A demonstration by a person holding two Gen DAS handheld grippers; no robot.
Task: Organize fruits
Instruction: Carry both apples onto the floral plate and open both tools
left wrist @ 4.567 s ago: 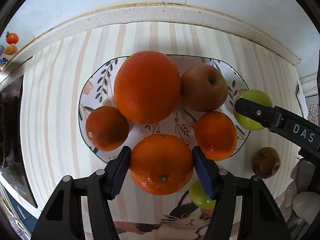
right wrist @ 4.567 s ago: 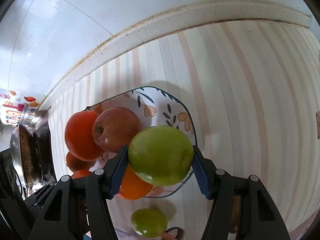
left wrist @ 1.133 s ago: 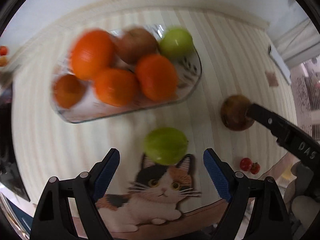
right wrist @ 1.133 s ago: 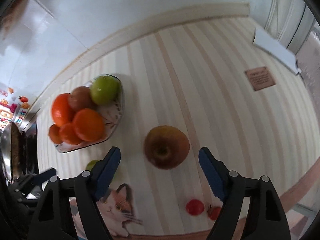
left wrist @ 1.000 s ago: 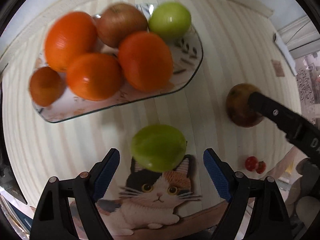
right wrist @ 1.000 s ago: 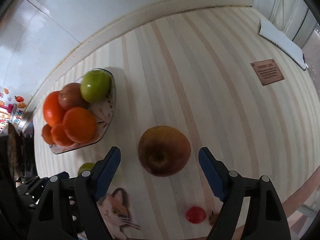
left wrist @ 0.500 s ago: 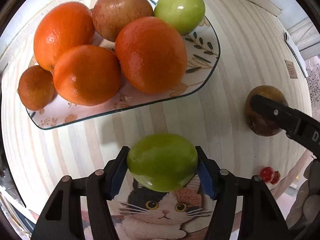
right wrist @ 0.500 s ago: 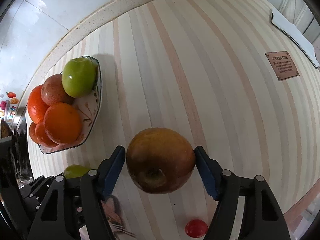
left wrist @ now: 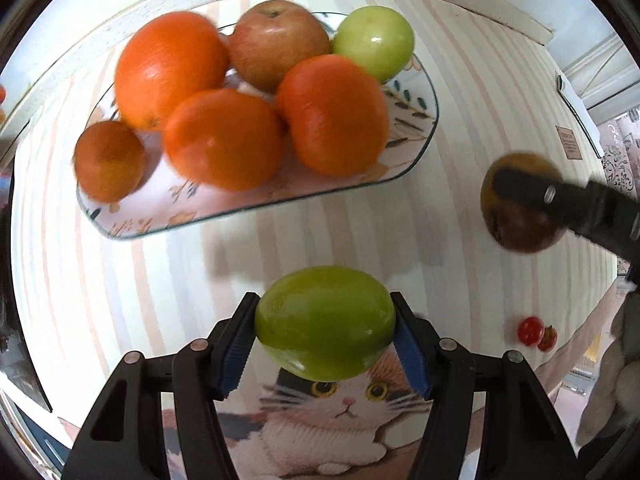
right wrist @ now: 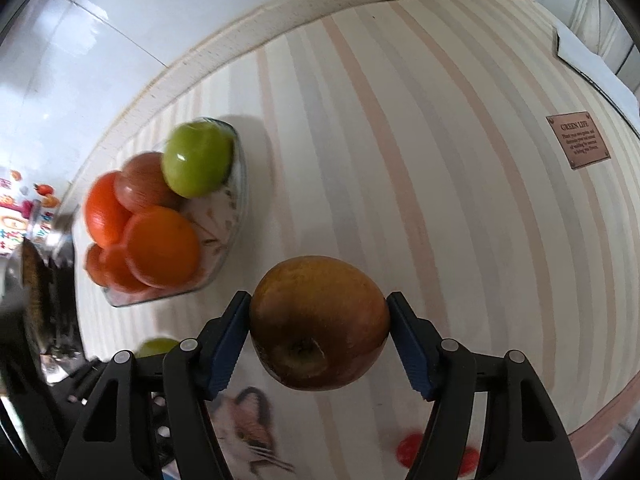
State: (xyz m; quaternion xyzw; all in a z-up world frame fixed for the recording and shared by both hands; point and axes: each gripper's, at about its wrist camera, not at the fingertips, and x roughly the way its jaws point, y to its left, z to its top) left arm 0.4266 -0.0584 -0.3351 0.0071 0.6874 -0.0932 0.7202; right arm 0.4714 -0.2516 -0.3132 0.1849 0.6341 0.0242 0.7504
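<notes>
Left tongs clamped on green apple above cat-print tabletop, right tongs clamped on brown apple, apparently lifted, fruit plate far left.

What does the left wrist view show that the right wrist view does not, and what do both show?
Only the left wrist view: the small orange at the plate's end and the whole cat picture. Only the right wrist view: the brown label and the stove corner. Both: the plate of fruit, the left tongs shut on a green apple, and the right tongs shut on a brown apple.
</notes>
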